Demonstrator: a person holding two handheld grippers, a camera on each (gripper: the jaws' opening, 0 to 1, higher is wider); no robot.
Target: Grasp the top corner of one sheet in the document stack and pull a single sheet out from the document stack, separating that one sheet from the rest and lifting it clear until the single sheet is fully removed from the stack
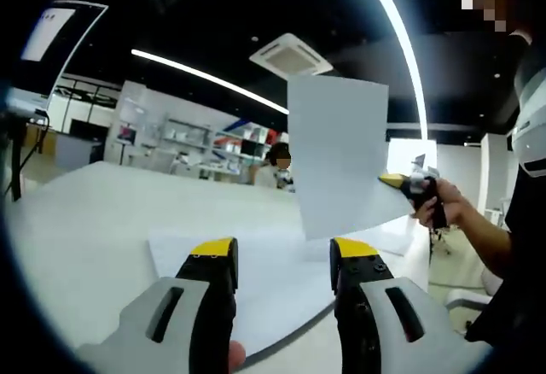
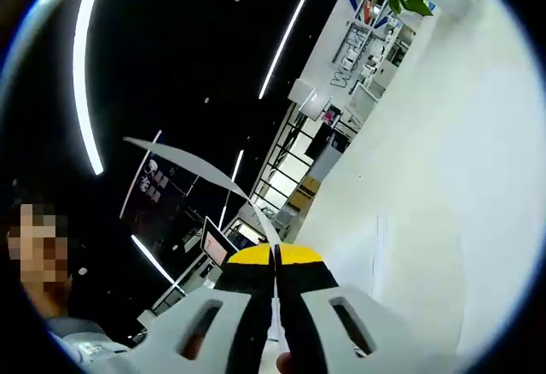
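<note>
Left gripper (image 1: 281, 259): jaws spread, empty, above document stack (image 1: 256, 293) on white table (image 1: 77, 220). Beyond, right gripper (image 2: 275, 259) pinches single sheet (image 1: 341, 152) by its corner, lifted clear. Sheet looks light, floppy; corner hold suits.

Document stack (image 1: 273, 280) partly behind left tongs (image 1: 282, 259); sheet (image 2: 205, 167) seen edge-on
</note>
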